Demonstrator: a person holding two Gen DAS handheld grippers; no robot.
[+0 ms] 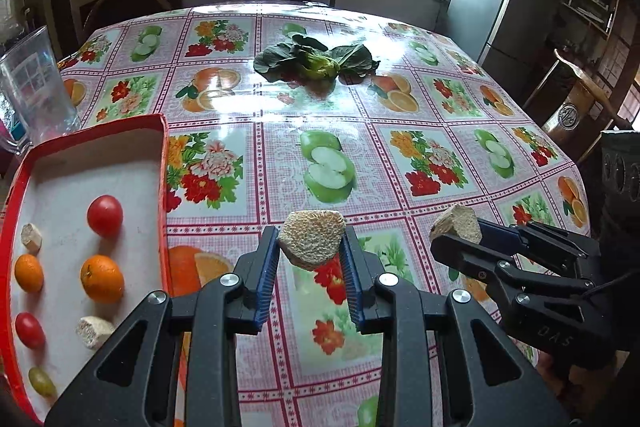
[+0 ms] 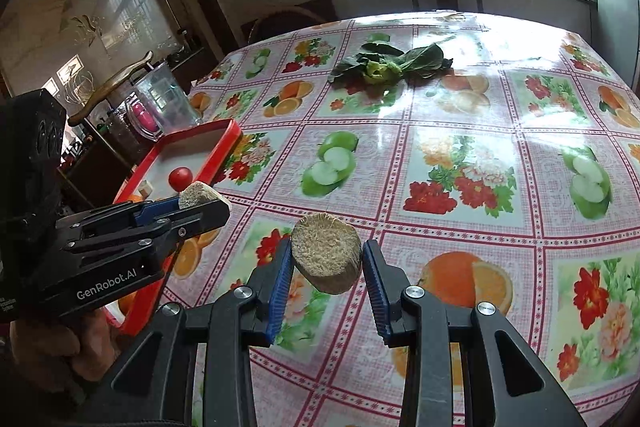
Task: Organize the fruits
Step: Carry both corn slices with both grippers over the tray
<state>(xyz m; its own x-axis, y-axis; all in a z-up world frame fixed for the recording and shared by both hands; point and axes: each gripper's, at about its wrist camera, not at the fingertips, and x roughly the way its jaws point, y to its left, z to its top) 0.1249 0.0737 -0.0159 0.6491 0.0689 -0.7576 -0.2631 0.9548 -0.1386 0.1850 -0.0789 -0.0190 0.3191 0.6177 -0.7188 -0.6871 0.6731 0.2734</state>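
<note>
Left wrist view: left tool (image 1: pixel 312 247) pinching a tan fibrous chunk (image 1: pixel 311 245) between its blue pads, chunk held clear of the bench (image 1: pixel 360 131). Grip sits on the chunk's lower sides, most of it sticking up above the pads. Right tool (image 1: pixel 460 233) just to the right, clamped on a second chunk (image 1: pixel 456 223) of the same stuff; the right wrist view confirms it, pads tight on both flanks of that piece (image 2: pixel 326 259).

Outward: red tray (image 1: pixel 163 187) at the left edge of the bench, holding a tomato (image 1: pixel 105 215), two oranges (image 1: pixel 102 278), a smaller tomato (image 1: pixel 29 330), a grape (image 1: pixel 41 381) and two more tan chunks (image 1: pixel 93 331). Clear plastic jug (image 1: pixel 32 87) stands behind the tray. Leafy greens (image 1: pixel 316 61) lie far across the bench, well apart from both tools.

Judgement: both chunks likely headed for the tray.

Risks:
- Chunk surface looks crumbly and rounded; shallow pinch could let it roll out or shed bits on the way over.
- Both tools are close together; swinging left at once could knock them into each other.
- Tray is already crowded near the front; dropping in could bump the oranges or tomato and send them rolling.
- Low carry could clip the tray's raised rim.
</note>
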